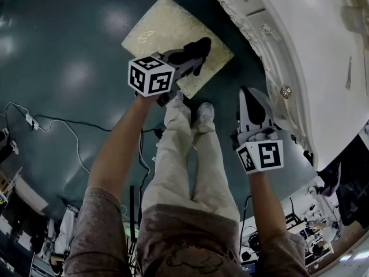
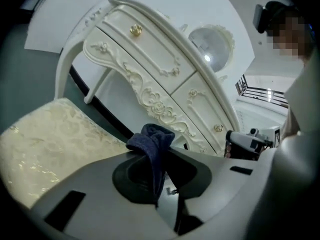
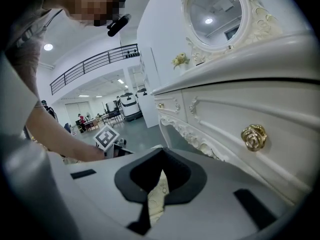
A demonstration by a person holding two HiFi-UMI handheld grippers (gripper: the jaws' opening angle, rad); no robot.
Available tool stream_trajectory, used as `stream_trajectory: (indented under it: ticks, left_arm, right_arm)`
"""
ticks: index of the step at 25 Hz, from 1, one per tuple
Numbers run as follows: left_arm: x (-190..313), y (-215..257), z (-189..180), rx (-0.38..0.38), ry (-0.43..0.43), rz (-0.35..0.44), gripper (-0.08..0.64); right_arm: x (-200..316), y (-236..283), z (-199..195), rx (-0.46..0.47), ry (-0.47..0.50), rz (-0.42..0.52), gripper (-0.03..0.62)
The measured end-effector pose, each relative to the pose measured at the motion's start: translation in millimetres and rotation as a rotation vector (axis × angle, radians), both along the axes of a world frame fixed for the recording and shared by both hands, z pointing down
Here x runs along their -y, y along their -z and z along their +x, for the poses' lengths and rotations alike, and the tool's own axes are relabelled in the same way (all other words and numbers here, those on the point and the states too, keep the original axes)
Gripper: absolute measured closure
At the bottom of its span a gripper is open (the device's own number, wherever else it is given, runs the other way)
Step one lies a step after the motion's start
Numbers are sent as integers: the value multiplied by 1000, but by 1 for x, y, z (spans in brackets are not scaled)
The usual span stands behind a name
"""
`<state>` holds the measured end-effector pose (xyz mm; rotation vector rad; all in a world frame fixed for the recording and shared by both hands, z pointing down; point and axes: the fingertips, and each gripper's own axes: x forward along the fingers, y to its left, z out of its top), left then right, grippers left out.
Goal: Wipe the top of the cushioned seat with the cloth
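The dark blue cloth (image 2: 152, 141) was pinched in the left tongs (image 1: 196, 51) over the cream cushioned seat (image 1: 167, 33) by the white dresser (image 3: 240, 109), right tongs (image 1: 248, 97) nearly closed and empty, so wiping looked about to start: next, press down and sweep.

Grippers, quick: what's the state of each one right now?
Left gripper: jaws shut on the cloth.
Right gripper: jaws shut, holding nothing.
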<state>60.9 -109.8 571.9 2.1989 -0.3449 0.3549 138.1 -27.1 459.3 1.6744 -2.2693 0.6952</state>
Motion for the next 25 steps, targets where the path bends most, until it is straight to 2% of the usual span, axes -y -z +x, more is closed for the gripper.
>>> stream_trajectory:
  ticks: [6, 10, 17, 22, 25]
  left_arm:
    - [54, 12, -77, 80, 122, 70, 499]
    - [89, 9, -123, 162, 190, 120, 499]
    - [135, -11, -195, 302, 293, 136, 499]
    - [154, -28, -229, 397, 344, 128, 499]
    - [154, -44, -231, 460, 316, 122, 499]
  right_arm:
    - [10, -1, -20, 18, 31, 1, 594]
    - [18, -5, -32, 28, 54, 0, 594]
    - [31, -10, -51, 47, 83, -9, 594]
    - [37, -14, -55, 47, 100, -16, 594]
    - [39, -17, -56, 43, 104, -27, 594]
